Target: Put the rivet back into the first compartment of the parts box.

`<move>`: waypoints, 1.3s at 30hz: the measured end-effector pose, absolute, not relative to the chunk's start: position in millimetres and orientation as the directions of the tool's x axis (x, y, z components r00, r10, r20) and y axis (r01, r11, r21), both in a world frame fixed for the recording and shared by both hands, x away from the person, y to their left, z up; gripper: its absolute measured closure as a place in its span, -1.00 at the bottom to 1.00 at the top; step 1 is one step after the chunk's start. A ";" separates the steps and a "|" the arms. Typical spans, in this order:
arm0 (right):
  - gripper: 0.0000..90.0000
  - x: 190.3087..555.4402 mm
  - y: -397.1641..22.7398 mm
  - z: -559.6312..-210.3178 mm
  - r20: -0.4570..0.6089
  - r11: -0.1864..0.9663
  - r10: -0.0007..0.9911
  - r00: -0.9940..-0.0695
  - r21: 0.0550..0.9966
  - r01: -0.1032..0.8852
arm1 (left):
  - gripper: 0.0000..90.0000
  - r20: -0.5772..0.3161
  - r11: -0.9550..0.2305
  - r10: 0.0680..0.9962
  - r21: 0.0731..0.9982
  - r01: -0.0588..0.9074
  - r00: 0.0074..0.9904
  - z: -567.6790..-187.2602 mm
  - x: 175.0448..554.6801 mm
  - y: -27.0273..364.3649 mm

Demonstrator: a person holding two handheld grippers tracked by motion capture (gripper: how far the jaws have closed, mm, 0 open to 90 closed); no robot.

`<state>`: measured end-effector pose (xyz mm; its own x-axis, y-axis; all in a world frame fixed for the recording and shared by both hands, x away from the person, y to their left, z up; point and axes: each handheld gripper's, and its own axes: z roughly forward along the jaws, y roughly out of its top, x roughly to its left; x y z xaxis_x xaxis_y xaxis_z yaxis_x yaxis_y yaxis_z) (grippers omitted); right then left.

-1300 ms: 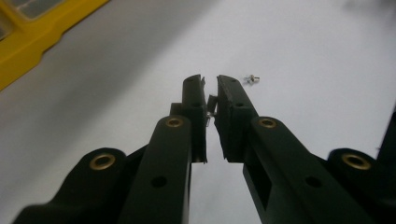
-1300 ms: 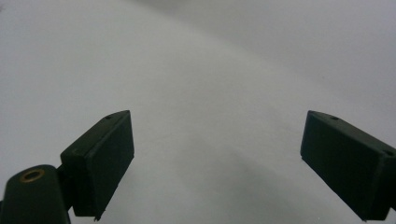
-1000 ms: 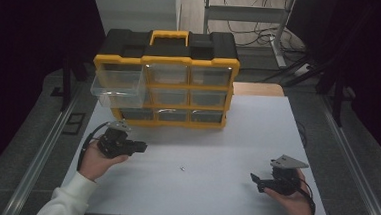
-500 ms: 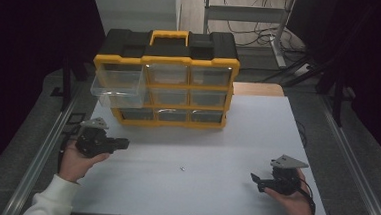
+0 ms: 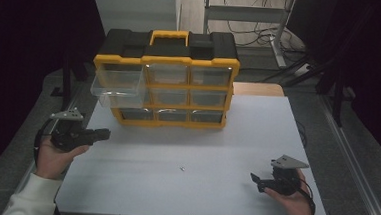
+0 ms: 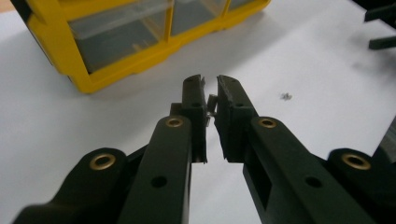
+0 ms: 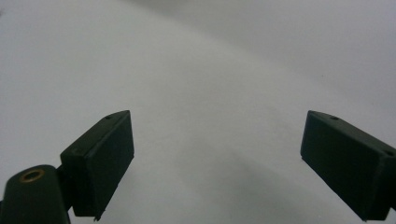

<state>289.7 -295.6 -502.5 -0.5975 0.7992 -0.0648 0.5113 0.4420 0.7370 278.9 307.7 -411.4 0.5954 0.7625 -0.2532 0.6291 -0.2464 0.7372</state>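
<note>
l tongs (image 6: 211,88) nearly closed, pinching tiny part, held off bench (image 5: 226,140) by open drawer (image 5: 117,83) of organizer (image 5: 165,81), prob to drop in. r tongs (image 5: 255,179) spread, parked. spare screw (image 5: 182,168) mid-bench.

Drawer cabinet (image 5: 165,81) at table (image 5: 257,136) rear; small speck (image 5: 181,168), maybe screw, mid-table before it.

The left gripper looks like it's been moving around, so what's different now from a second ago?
The left gripper has drawn back leftward, away from the middle of the white table to its left edge. Its jaws are nearly closed on a tiny part.

Unchanged: the right gripper, jaws wide open; the yellow organizer with its top-left drawer pulled out; the small speck on the table.
</note>
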 end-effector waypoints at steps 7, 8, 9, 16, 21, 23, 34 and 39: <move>-0.78 289.8 -295.6 -502.3 -0.066 0.443 0.798 -0.598 0.737 0.510 | 0.85 -0.254 -0.216 0.784 0.744 0.632 0.566 -398.0 280.0 321.6; -0.78 289.9 -295.7 -502.2 -0.065 0.442 0.799 -0.598 0.738 0.510 | 0.85 -0.251 -0.213 0.788 0.746 0.631 0.563 -395.7 280.4 323.9; -0.78 290.0 -295.8 -502.2 -0.067 0.442 0.799 -0.597 0.739 0.509 | 0.85 -0.251 -0.209 0.790 0.747 0.631 0.560 -393.2 280.6 325.7; -0.78 289.4 -294.9 -501.1 -0.054 0.432 0.800 -0.597 0.743 0.512 | 0.85 -0.223 -0.208 0.804 0.763 0.612 0.551 -371.3 280.7 333.4; -0.78 289.9 -294.6 -502.0 -0.057 0.435 0.801 -0.596 0.740 0.514 | 0.85 -0.200 -0.210 0.815 0.773 0.598 0.544 -353.2 282.0 337.0; -0.78 289.8 -294.5 -502.3 -0.057 0.435 0.802 -0.595 0.739 0.515 | 0.85 -0.191 -0.210 0.817 0.779 0.590 0.544 -346.2 282.7 339.1; -0.78 290.3 -292.1 -503.5 -0.062 0.443 0.800 -0.596 0.732 0.518 | 0.85 -0.182 -0.201 0.823 0.793 0.575 0.538 -315.7 290.4 349.8; -0.78 290.2 -292.0 -503.5 -0.063 0.446 0.799 -0.599 0.730 0.518 | 0.85 -0.189 -0.195 0.818 0.797 0.572 0.543 -301.3 296.0 350.7</move>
<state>290.2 -292.0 -503.5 -0.5985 0.7987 -0.0626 0.5184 0.4457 0.7298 296.0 350.7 -301.3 0.5426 0.8185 -0.1887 0.5716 -0.1952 0.7970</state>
